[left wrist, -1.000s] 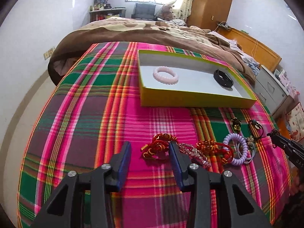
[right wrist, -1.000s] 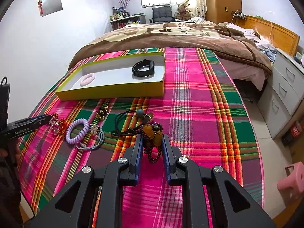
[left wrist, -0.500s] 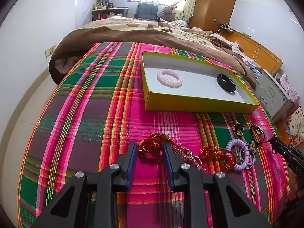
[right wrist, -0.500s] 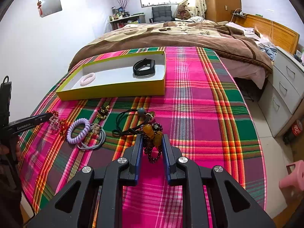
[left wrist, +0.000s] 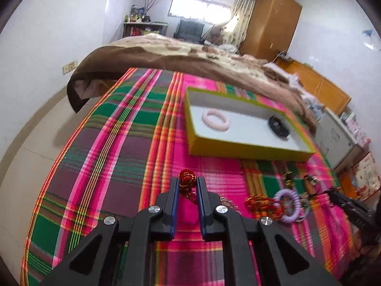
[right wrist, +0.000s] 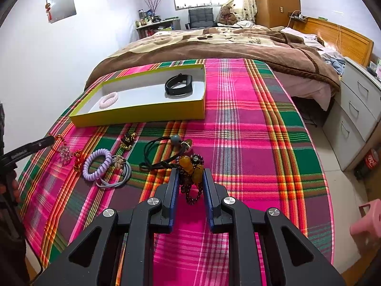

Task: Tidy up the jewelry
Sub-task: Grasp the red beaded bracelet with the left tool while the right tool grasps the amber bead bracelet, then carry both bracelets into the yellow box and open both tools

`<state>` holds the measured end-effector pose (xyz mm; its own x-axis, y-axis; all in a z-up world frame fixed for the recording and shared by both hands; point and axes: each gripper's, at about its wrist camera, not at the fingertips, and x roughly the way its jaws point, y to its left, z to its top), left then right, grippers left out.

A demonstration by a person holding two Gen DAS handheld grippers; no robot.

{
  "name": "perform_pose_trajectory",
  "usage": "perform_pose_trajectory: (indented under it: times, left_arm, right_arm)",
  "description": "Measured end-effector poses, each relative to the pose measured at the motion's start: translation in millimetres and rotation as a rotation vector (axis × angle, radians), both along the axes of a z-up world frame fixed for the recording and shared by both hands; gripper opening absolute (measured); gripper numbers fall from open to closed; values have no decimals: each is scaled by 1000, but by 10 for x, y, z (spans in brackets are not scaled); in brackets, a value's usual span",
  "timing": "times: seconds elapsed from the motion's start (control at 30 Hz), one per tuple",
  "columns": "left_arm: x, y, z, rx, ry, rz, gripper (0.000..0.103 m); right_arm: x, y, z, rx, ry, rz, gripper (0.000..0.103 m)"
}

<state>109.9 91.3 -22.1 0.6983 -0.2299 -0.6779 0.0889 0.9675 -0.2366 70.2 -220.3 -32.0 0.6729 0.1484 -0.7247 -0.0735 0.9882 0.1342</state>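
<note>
In our yellow cardboard box (right wrist: 142, 112) at upper centre lie two pieces; left tongs (left wrist: 187, 186) are closing on a red beaded ornament (left wrist: 187, 181), right tongs (right wrist: 189, 178) hold an amber bead bracelet (right wrist: 190, 166); several remain on the bed.

Daylight from the far window (left wrist: 200, 12), blown out white in both views. Room evenly bright, shadows soft; faint one under the brown blanket (left wrist: 78, 95) on the left wall. Left wrist view motion-blurred, worst at the bed's right edge and the yellow box (left wrist: 250, 147). Right wrist view sharp. Heavy fisheye bending, dark vignette corners.
</note>
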Motion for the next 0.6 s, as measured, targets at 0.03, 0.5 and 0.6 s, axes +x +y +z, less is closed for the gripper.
perform_pose_trajectory:
  times: [0.03, 0.5, 0.6]
  left_arm:
    - [-17, 3, 44, -8, -18, -6, 14]
    - [-131, 48, 315, -33, -77, 7, 14]
    - [-133, 26, 313, -22, -73, -6, 14]
  right_arm:
    - [1, -1, 1, 0, 0, 0, 20]
    - [-40, -1, 32, 10, -12, 4, 20]
    - [-57, 5, 66, 14, -20, 8, 20]
